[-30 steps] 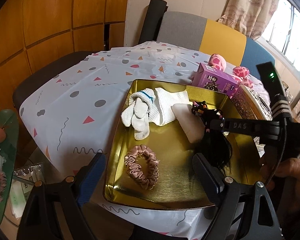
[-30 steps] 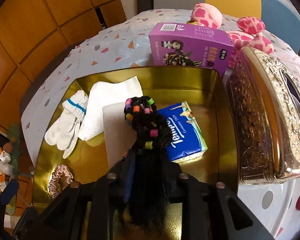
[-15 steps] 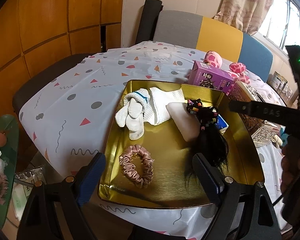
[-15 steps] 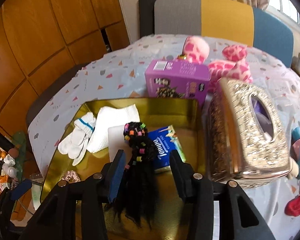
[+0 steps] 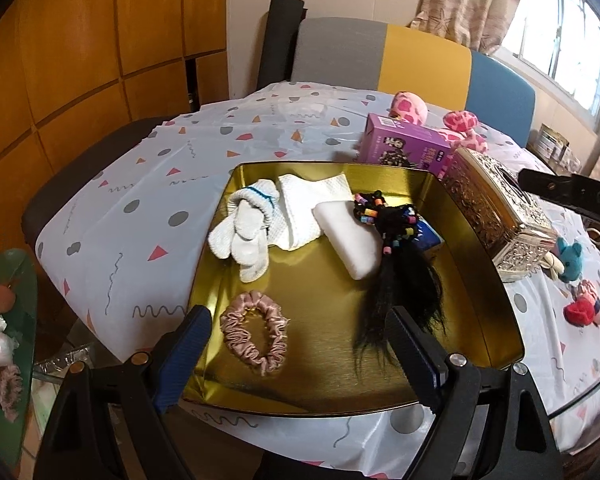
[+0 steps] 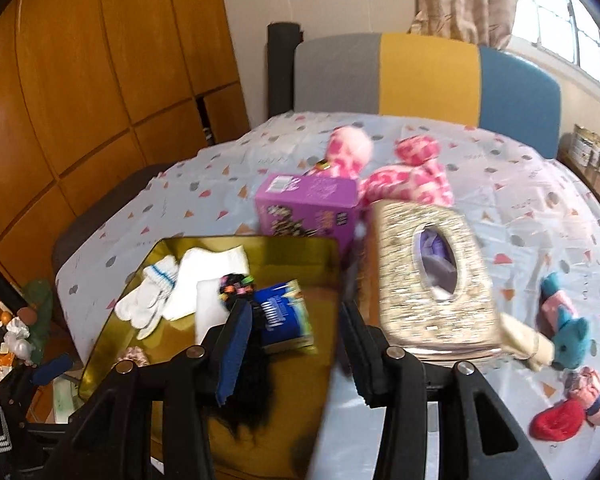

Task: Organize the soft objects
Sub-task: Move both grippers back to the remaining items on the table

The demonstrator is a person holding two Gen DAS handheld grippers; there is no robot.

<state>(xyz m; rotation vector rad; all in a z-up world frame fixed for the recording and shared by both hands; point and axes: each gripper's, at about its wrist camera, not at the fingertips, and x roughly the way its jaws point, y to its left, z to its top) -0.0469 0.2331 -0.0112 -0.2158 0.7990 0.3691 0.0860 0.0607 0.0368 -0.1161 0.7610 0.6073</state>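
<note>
left wrist: left tongs apart, empty, over near rim of gold metal tray; pink satin scrunchie between tips; black beaded hairpiece by right tip | right wrist: right tongs apart, empty; hairpiece behind left tip; teal plush toy far right on surface

Gold tray, white gloves, pink scrunchie, black beaded hairpiece
</note>
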